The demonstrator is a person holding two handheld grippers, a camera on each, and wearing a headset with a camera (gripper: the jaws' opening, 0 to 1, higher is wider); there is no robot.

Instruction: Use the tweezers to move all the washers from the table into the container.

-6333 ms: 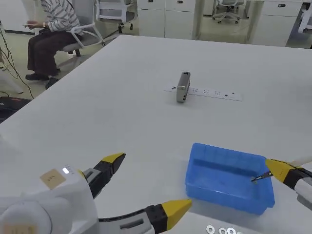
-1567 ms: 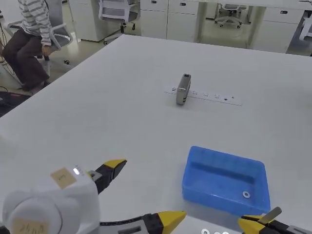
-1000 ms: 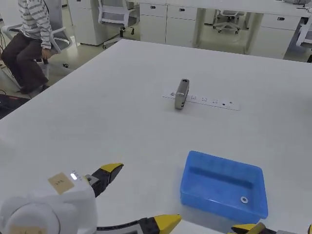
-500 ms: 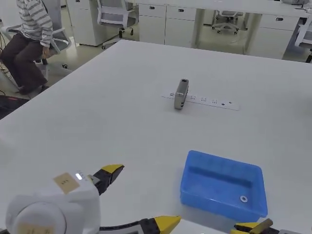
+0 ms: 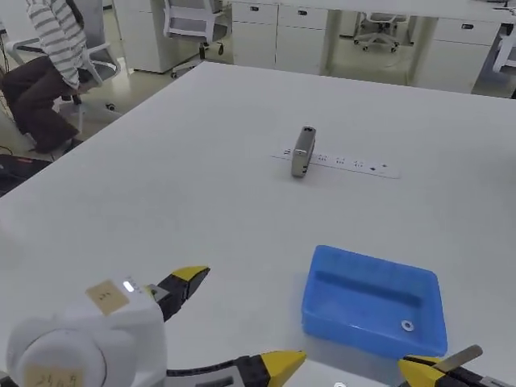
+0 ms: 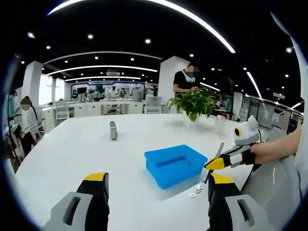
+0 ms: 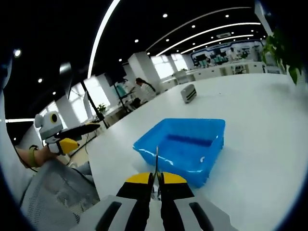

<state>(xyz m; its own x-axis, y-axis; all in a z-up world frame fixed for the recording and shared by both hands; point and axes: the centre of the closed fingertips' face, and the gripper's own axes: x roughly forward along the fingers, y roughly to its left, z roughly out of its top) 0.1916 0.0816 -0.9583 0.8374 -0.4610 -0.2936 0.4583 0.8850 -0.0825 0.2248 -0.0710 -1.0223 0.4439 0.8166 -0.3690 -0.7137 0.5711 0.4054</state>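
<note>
Now, with our right claw (image 7: pixel 155 179) pinching the tweezers (image 7: pixel 156 158) and our left claw (image 6: pixel 157 178) spread empty, we want to lower the tips slowly onto one of the washers (image 6: pixel 193 195) lying on the surface (image 6: pixel 72 159), lower centre of the left gripper view, just beside the blue container (image 6: pixel 166 173).

Open white table (image 5: pixel 161 185) stretches left of and behind the blue container (image 5: pixel 372 298), whose top stands uncovered. Farther back, well apart, a power strip (image 5: pixel 355 165) with an upright adapter (image 5: pixel 303 150) crosses the middle. Washers (image 6: pixel 196 190) lie just beside the container's near wall, where the right gripper (image 7: pixel 155 182), clamping tweezers (image 7: pixel 156 159), crowds the narrow strip. The left gripper (image 5: pixel 246 316), jaws spread wide, hangs apart to the container's left.
</note>
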